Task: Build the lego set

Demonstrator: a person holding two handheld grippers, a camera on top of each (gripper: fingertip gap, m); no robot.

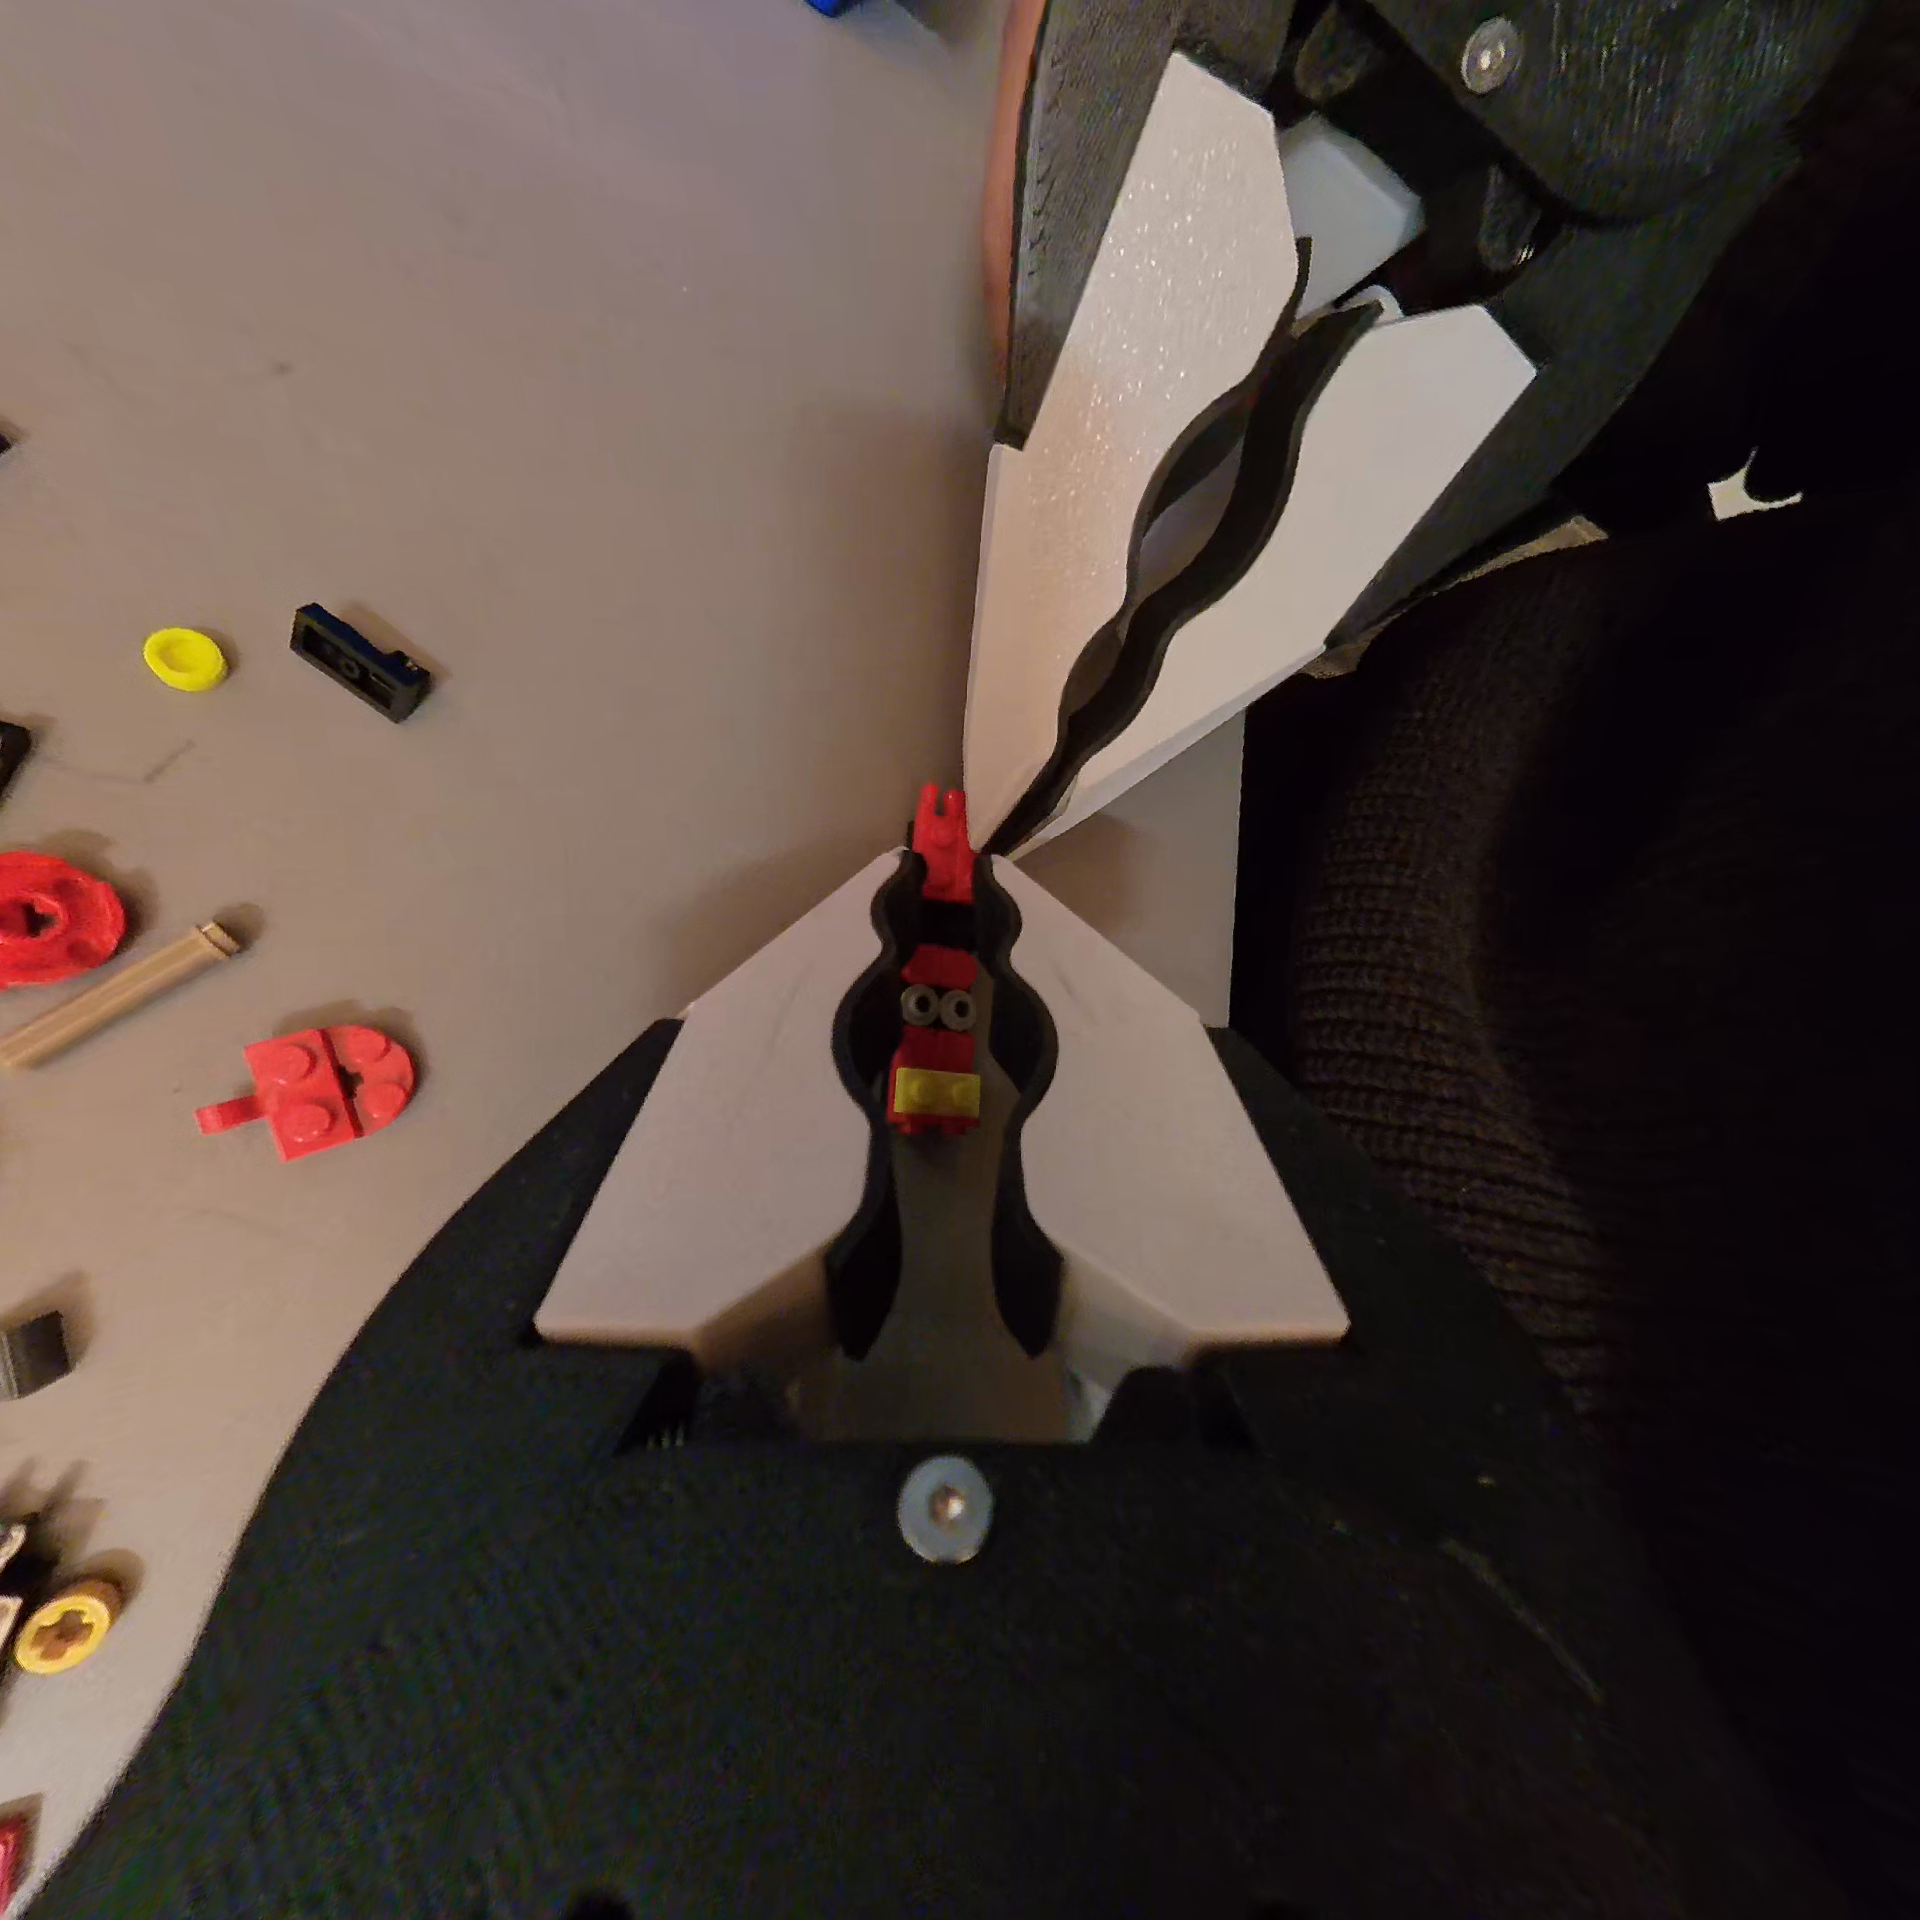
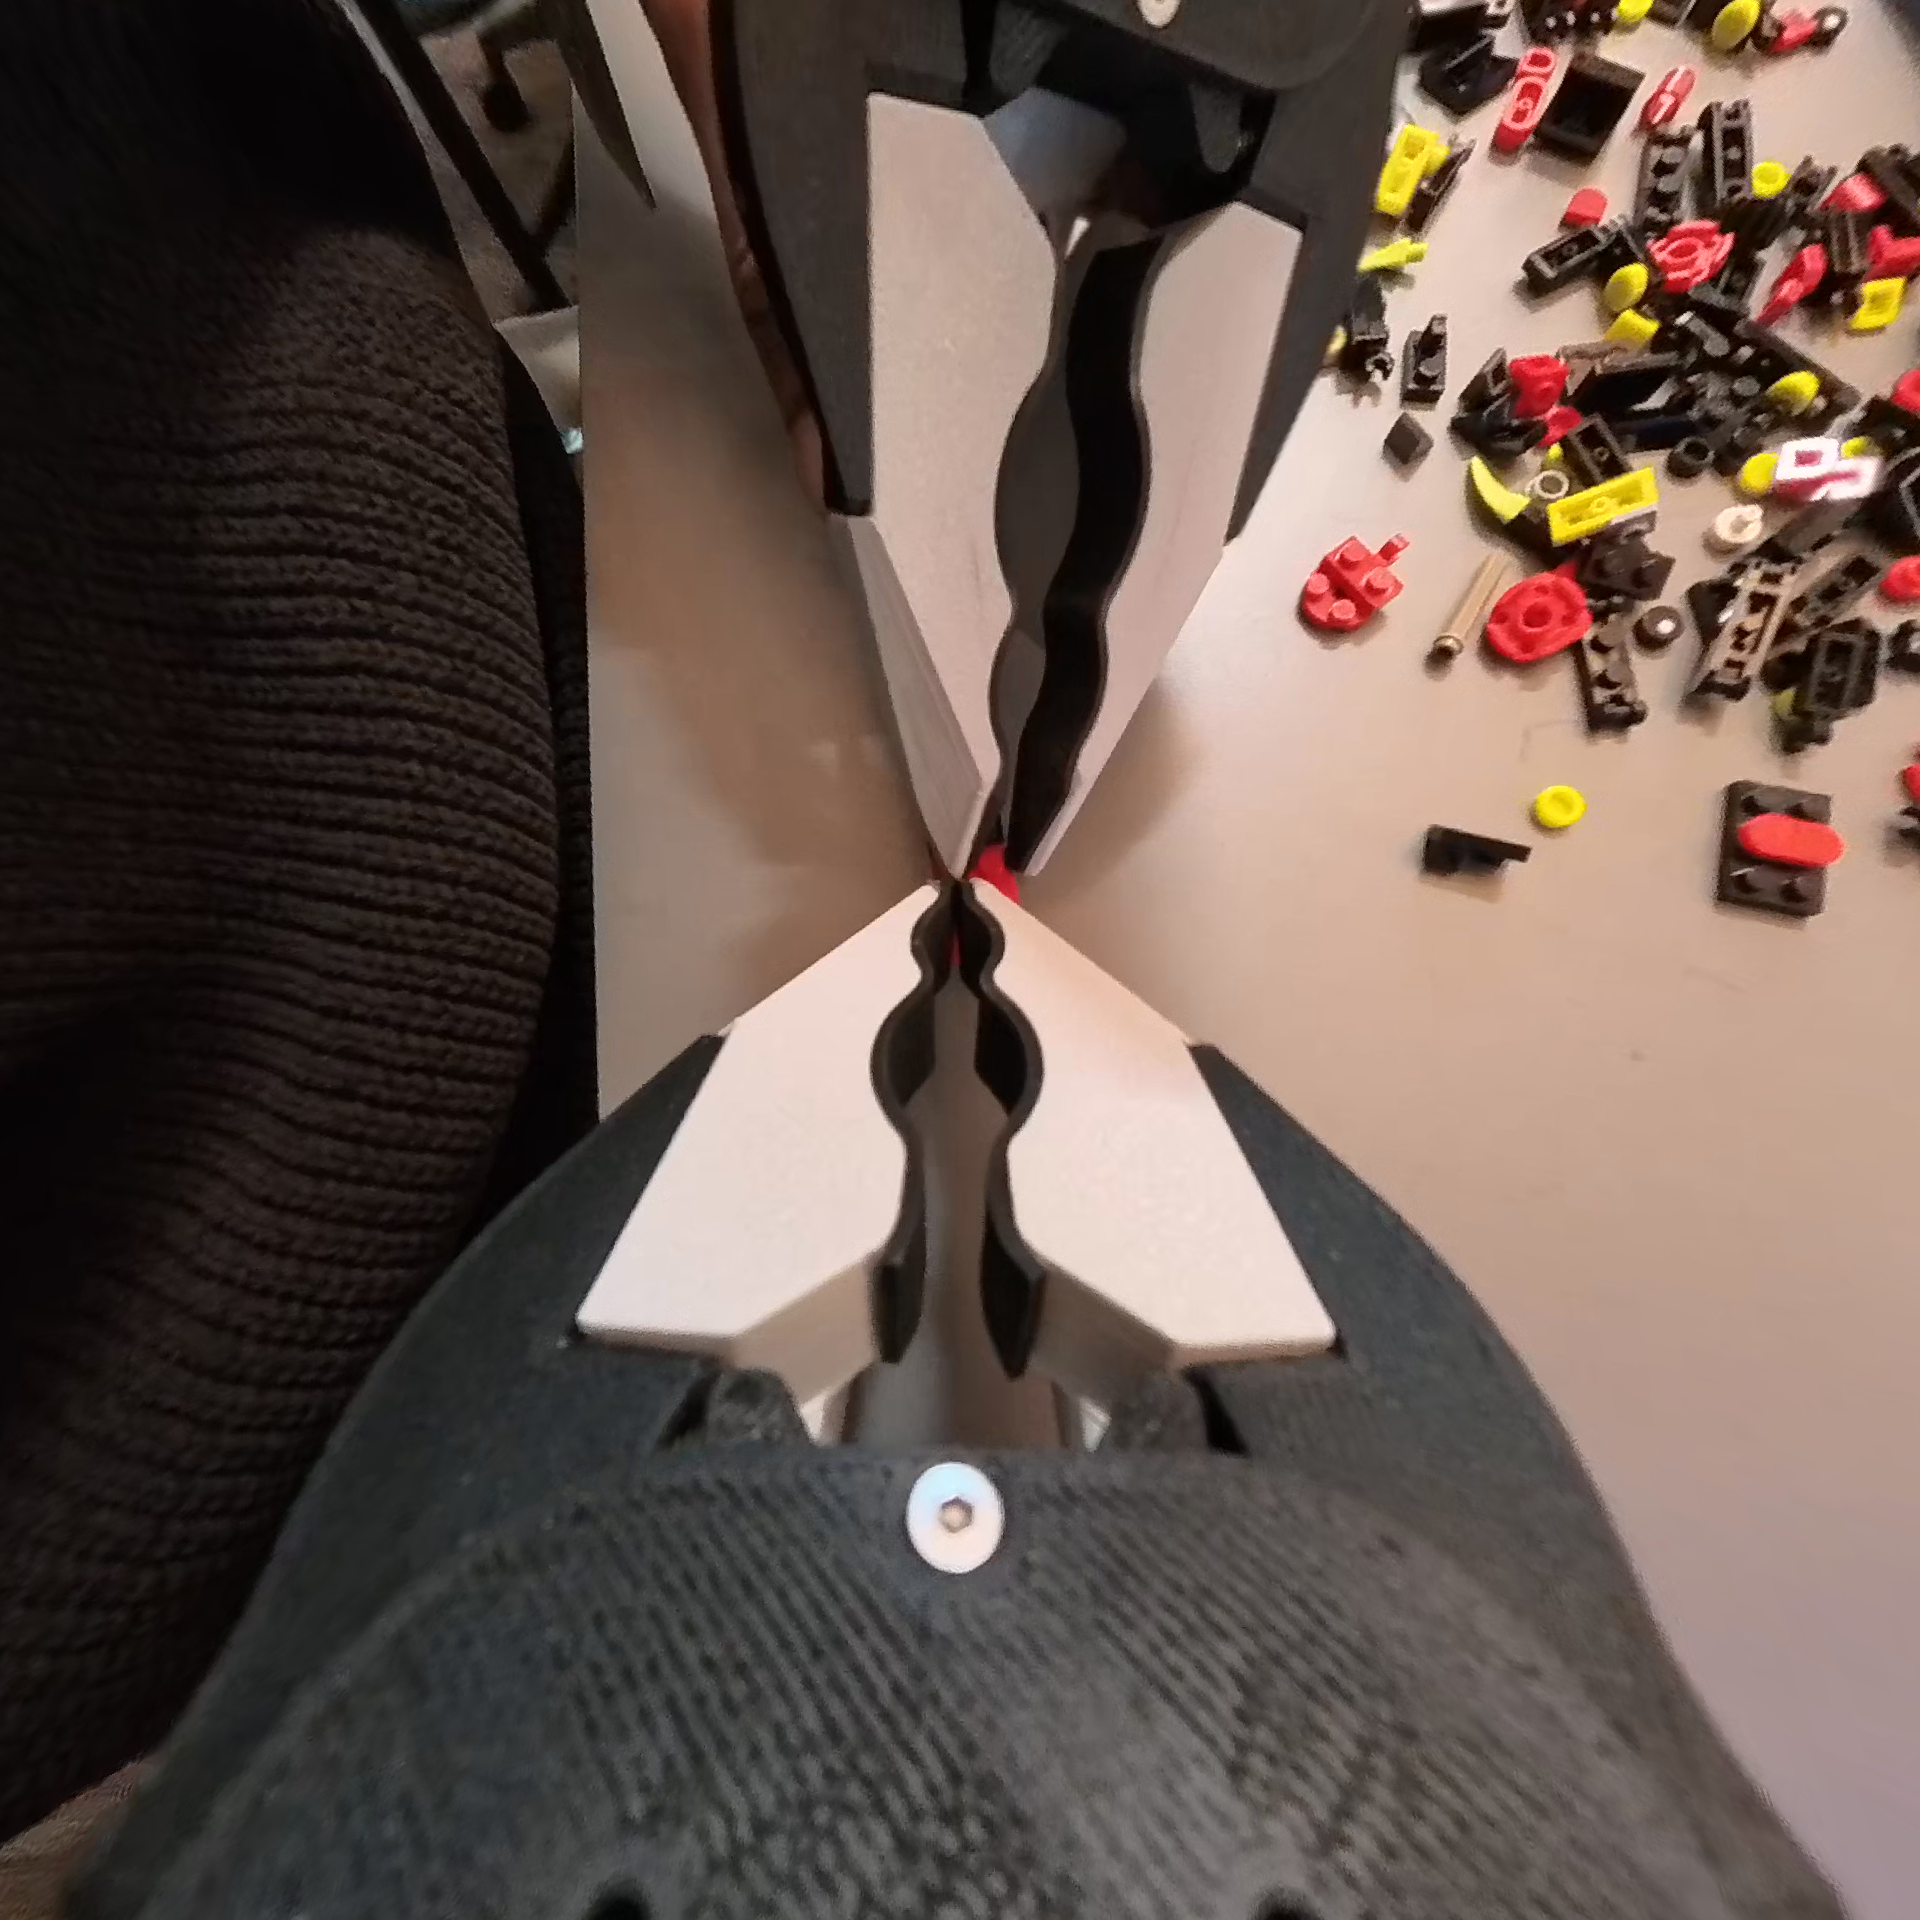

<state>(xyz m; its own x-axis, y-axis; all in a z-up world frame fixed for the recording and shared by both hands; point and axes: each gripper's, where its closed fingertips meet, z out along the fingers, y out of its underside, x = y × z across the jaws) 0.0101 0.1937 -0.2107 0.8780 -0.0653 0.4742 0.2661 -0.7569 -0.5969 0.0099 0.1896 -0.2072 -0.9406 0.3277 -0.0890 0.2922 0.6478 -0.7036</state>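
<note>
My left gripper (image 1: 940, 868) is shut on a small red assembly (image 1: 935, 1039) with a yellow plate and two grey round studs. The assembly lies along the jaws, and its red clip end (image 1: 942, 831) sticks out past the tips. My right gripper (image 2: 961, 899) is shut, with a sliver of a red piece (image 2: 992, 868) showing at its tips; most of the piece is hidden. The two grippers meet tip to tip above the grey table (image 1: 520, 364). The right gripper (image 1: 1003, 826) comes in from the upper right in the left wrist view. The left gripper (image 2: 1003, 836) comes down from above in the right wrist view.
Loose pieces lie to the left: a yellow round piece (image 1: 185, 658), a black plate (image 1: 358, 675), a red disc (image 1: 52, 914), a tan axle (image 1: 114, 997) and a red hinge plate (image 1: 322, 1086). A big pile of bricks (image 2: 1714, 364) lies on the right. A dark knitted sleeve (image 2: 260, 727) is beside the table edge. Both grippers' tips are close together, under 4 cm apart.
</note>
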